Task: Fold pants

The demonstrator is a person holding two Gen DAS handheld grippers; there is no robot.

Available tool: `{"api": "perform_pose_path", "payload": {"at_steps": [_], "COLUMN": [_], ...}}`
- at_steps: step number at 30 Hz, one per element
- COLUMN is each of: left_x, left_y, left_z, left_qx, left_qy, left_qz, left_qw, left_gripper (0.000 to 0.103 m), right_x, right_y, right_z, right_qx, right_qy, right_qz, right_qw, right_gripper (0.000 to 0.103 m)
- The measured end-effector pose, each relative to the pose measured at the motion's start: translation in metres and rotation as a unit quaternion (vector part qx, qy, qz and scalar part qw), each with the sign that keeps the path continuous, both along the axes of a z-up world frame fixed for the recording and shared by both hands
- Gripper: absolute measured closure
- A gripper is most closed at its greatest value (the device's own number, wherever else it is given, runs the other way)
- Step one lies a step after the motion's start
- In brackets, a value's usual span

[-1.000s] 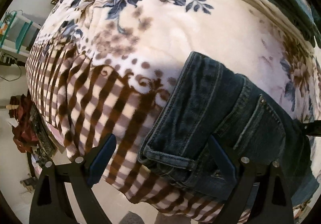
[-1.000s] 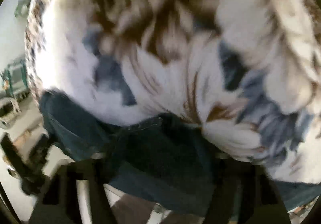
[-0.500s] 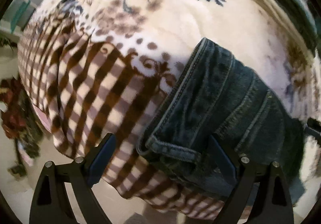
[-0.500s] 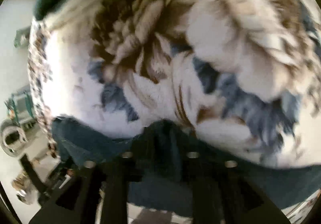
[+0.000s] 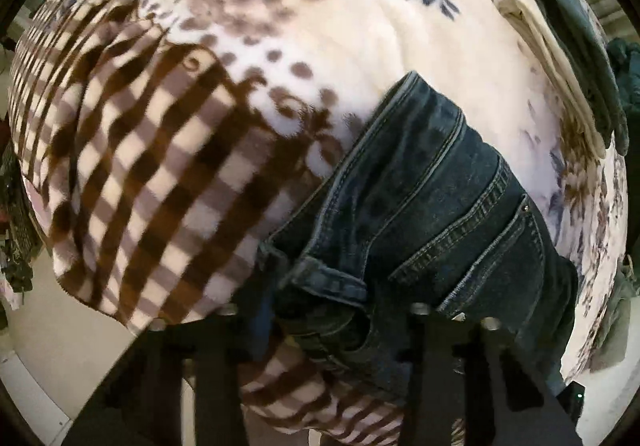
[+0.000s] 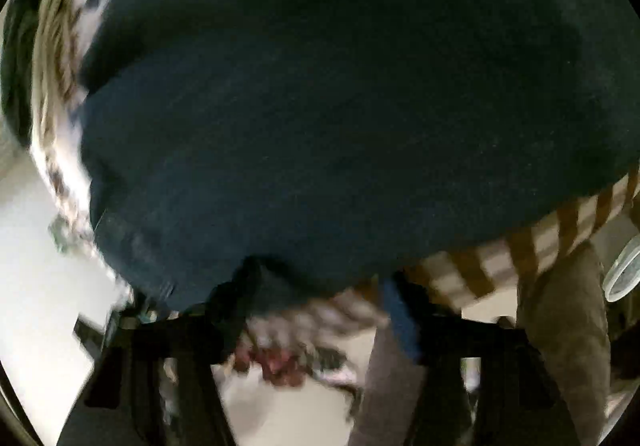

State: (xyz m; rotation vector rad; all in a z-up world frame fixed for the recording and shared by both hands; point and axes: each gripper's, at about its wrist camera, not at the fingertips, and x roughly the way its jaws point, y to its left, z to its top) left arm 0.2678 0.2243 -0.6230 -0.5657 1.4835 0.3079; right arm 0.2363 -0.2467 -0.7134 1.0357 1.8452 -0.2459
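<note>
Dark blue jeans (image 5: 432,206) lie on a floral and checked blanket (image 5: 224,94), waistband end near the front edge. My left gripper (image 5: 324,310) has closed in on the waistband corner with the belt loop; its fingers (image 5: 256,318) are blurred, denim between them. In the right wrist view the jeans (image 6: 320,106) fill most of the frame as a lifted dark sheet. My right gripper (image 6: 320,310) holds a bunched fold of denim at its left finger (image 6: 236,294); the view is blurred.
Folded cream and dark green garments (image 5: 560,46) are stacked at the blanket's far right. The blanket edge (image 5: 100,286) drops to a pale floor at the lower left. A person's leg in brown trousers (image 6: 560,346) stands at the right.
My left gripper's fingers have closed from wide open onto the waistband corner. My right gripper has lifted and swung the jeans leg up, so denim now covers its view.
</note>
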Motion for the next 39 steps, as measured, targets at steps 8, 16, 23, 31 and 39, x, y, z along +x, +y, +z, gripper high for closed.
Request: {"api": "perform_pose_path", "payload": {"at_steps": [8,16,23,31,39], "left_x": [-0.016,-0.026,-0.016,0.049,0.082], "left_y": [-0.009,0.006,-0.018,-0.114,-0.130], "left_z": [0.050,0.020,0.072,0.061,0.014], "left_qx": [0.023,0.005,0.107,0.131,0.129], "left_qy": [-0.026,0.035,0.034,-0.014,0.001], "left_qz": [-0.028,-0.020,-0.098,-0.185,-0.208], "left_qw": [0.9990,0.9992,0.9888,0.9739,0.9697], "left_gripper": [0.081,0.071,0.011,0.011,0.009], "right_x": [-0.006,0.003,0.063,0.216,0.268], "right_y": [0.012,0.028,0.044,0.092,0.094], "right_z": [0.048,0.023,0.061,0.074,0.007], "right_qx": [-0.039,-0.024,0.039,0.022,0.116], "right_qy": [-0.046,-0.020,-0.061,-0.178,-0.112], "right_qz": [0.035,0.101,0.212,0.374,0.370], "right_qw": [0.998,0.994,0.975,0.910,0.915], "right_gripper": [0.099,0.095,0.040,0.040,0.096]}}
